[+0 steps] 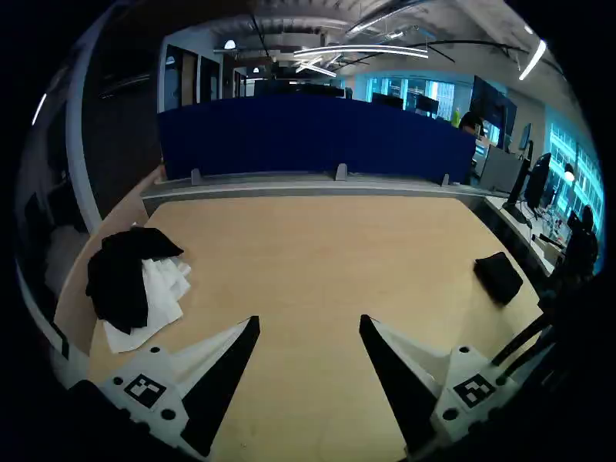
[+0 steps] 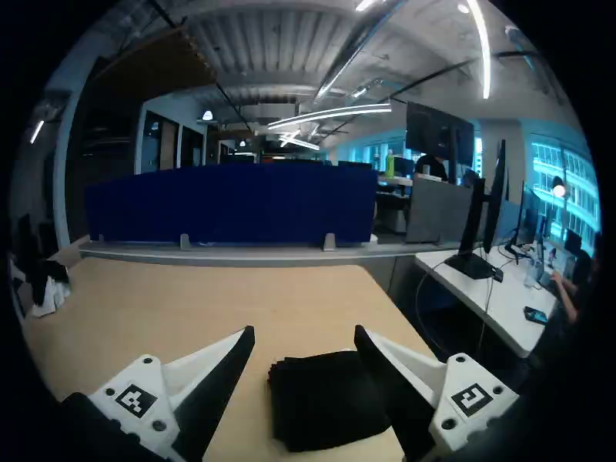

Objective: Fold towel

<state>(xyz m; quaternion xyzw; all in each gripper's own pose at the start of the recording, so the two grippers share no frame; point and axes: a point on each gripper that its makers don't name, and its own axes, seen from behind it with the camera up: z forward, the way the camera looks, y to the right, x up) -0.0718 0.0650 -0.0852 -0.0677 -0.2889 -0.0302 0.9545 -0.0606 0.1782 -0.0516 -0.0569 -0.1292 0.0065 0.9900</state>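
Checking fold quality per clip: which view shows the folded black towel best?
The right gripper view: the folded black towel lies close and large, seen between that gripper's open jaws. The left gripper view shows it small and distant on the table.

A blue partition (image 1: 308, 142) stands along the far edge of the pale wooden table (image 1: 323, 254). Behind the partition are dark monitors (image 2: 439, 132). To its right are a white desk (image 2: 493, 296) and bright windows (image 1: 574, 146). Above it, long light strips (image 1: 362, 51) hang under a bare ceiling.
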